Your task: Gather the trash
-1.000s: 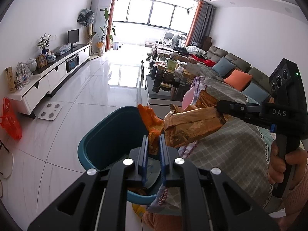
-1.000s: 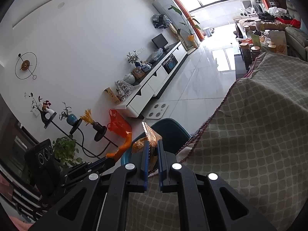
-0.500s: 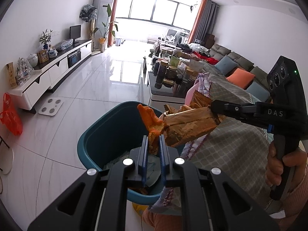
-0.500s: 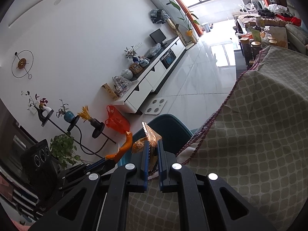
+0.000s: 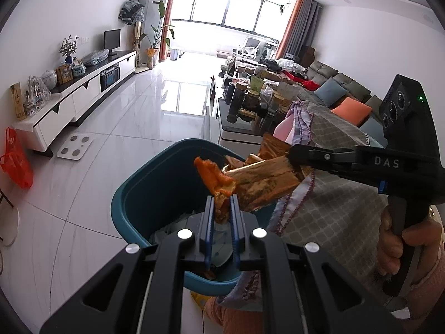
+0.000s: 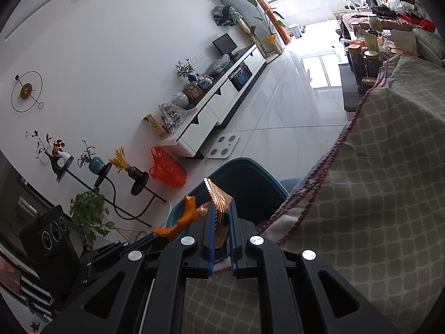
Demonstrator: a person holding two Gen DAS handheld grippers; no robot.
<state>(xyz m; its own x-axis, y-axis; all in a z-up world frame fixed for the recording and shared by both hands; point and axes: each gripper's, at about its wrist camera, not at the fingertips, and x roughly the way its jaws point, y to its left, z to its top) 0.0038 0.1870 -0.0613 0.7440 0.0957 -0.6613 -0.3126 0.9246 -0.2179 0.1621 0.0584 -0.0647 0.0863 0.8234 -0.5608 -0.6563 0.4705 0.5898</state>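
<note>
A teal trash bin [image 5: 144,194] stands on the floor beside a cloth-covered table, with trash inside it. My left gripper [image 5: 222,208] is shut on an orange peel [image 5: 214,176] and holds it over the bin. My right gripper [image 6: 221,220] is shut on a gold foil wrapper [image 6: 219,197]; in the left wrist view it comes in from the right with the gold foil wrapper [image 5: 261,178] over the bin's right rim, touching the peel. The right wrist view shows the orange peel [image 6: 186,217] and the teal bin [image 6: 250,175] beyond the fingers.
A checkered tablecloth [image 6: 375,194] hangs over the table edge next to the bin. A hand [image 5: 400,239] grips the right tool. A white scale [image 5: 75,147], an orange plastic bag [image 5: 16,161], a TV cabinet [image 5: 69,103] and a crowded coffee table [image 5: 250,105] surround the tiled floor.
The right gripper has carried the gold wrapper a little further over the bin. The left gripper still holds the peel in the same place.
</note>
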